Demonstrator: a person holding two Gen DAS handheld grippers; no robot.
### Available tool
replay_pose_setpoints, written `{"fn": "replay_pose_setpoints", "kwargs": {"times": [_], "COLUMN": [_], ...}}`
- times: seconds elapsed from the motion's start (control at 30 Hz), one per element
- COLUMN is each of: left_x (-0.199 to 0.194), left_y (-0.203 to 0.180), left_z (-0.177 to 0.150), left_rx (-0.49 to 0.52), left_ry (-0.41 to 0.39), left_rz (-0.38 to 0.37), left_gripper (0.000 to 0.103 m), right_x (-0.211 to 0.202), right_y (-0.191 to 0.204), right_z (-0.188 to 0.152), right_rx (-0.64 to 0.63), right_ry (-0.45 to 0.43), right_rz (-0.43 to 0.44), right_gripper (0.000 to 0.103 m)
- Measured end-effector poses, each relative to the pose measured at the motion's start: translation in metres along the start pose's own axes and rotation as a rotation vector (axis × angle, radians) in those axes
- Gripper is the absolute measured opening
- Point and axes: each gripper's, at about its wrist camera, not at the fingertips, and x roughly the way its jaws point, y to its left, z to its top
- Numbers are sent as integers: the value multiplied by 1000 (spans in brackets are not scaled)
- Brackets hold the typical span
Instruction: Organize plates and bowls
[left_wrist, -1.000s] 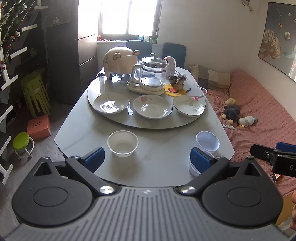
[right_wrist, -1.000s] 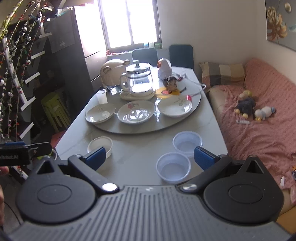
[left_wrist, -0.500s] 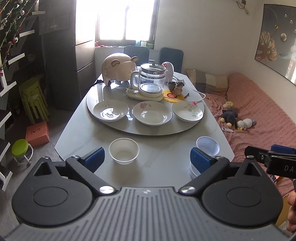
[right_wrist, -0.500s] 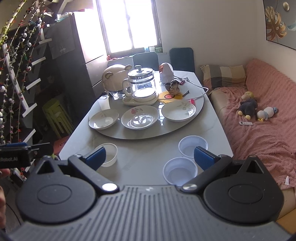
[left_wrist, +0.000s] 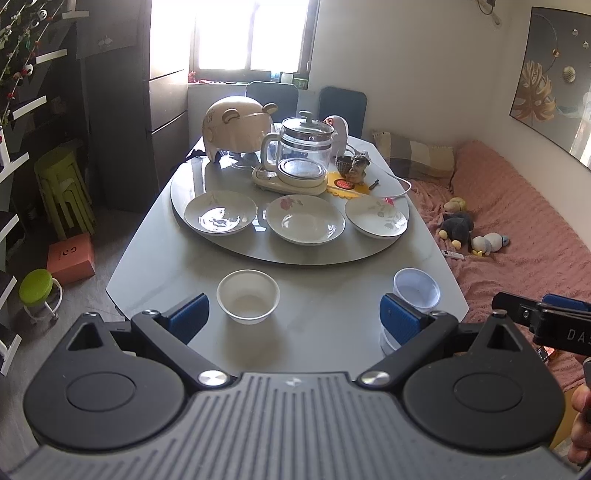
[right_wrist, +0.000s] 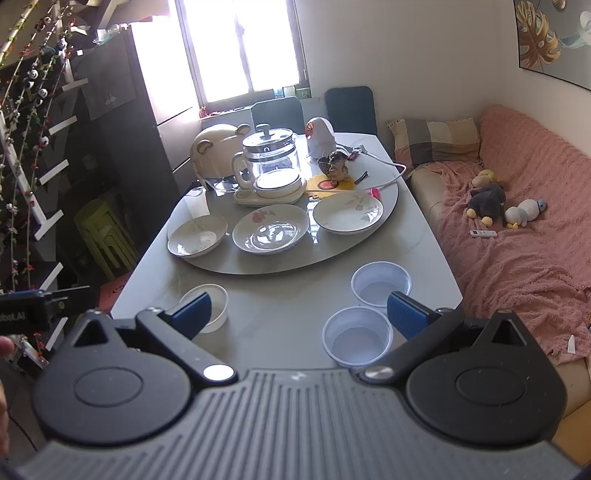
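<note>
Three floral plates stand in a row on the round turntable (left_wrist: 236, 251): a left plate (left_wrist: 220, 217), a middle plate (left_wrist: 305, 223) and a right plate (left_wrist: 376, 220). A cream bowl (left_wrist: 248, 301) sits on the table in front of my open left gripper (left_wrist: 294, 318). Two clear plastic bowls, a far one (right_wrist: 380, 283) and a near one (right_wrist: 357, 335), lie before my open right gripper (right_wrist: 298, 311). Neither gripper holds or touches anything. The near clear bowl is mostly hidden behind a fingertip (left_wrist: 399, 322) in the left wrist view.
A glass kettle (left_wrist: 302, 159), a bear-shaped container (left_wrist: 234, 125) and small ornaments crowd the back of the turntable. Two chairs stand behind the table. A pink sofa (right_wrist: 524, 236) with soft toys runs along the right. Green stools (left_wrist: 62, 192) and shelves stand left.
Both views have risen and pulled back a little, so the table sits lower and smaller in frame. The dishes have not moved and both grippers stayed open.
</note>
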Motion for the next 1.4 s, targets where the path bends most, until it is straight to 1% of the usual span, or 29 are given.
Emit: {"fn": "replay_pose_setpoints", "kwargs": {"times": [0.27, 0.47, 0.53, 0.6, 0.67, 0.97, 1.1, 1.23, 1.4], "left_x": [17, 54, 68, 84, 104, 183, 218, 240, 262], "left_y": [4, 17, 23, 28, 32, 41, 43, 47, 48], "left_z": [10, 21, 29, 38, 50, 113, 135, 152, 163], "left_rx": [7, 29, 34, 47, 62, 142, 178, 194, 225], "left_ry": [41, 90, 99, 106, 114, 102, 115, 117, 142], "left_rz": [2, -13, -22, -38, -58, -154, -187, -220, -250], "left_gripper": [100, 100, 100, 100, 100, 100, 100, 100, 100], "right_x": [10, 35, 46, 54, 62, 110, 129, 147, 170], "right_y": [-3, -5, -3, 0, 4, 16, 18, 22, 24], "right_z": [4, 9, 13, 19, 25, 52, 61, 68, 74], "right_rx": [21, 50, 57, 58, 64, 117, 172, 214, 240], "right_ry": [0, 19, 28, 17, -12, -11, -19, -20, -5], "right_rz": [10, -19, -42, -68, -81, -135, -149, -182, -192], "right_gripper": [103, 103, 103, 103, 103, 103, 103, 103, 103]}}
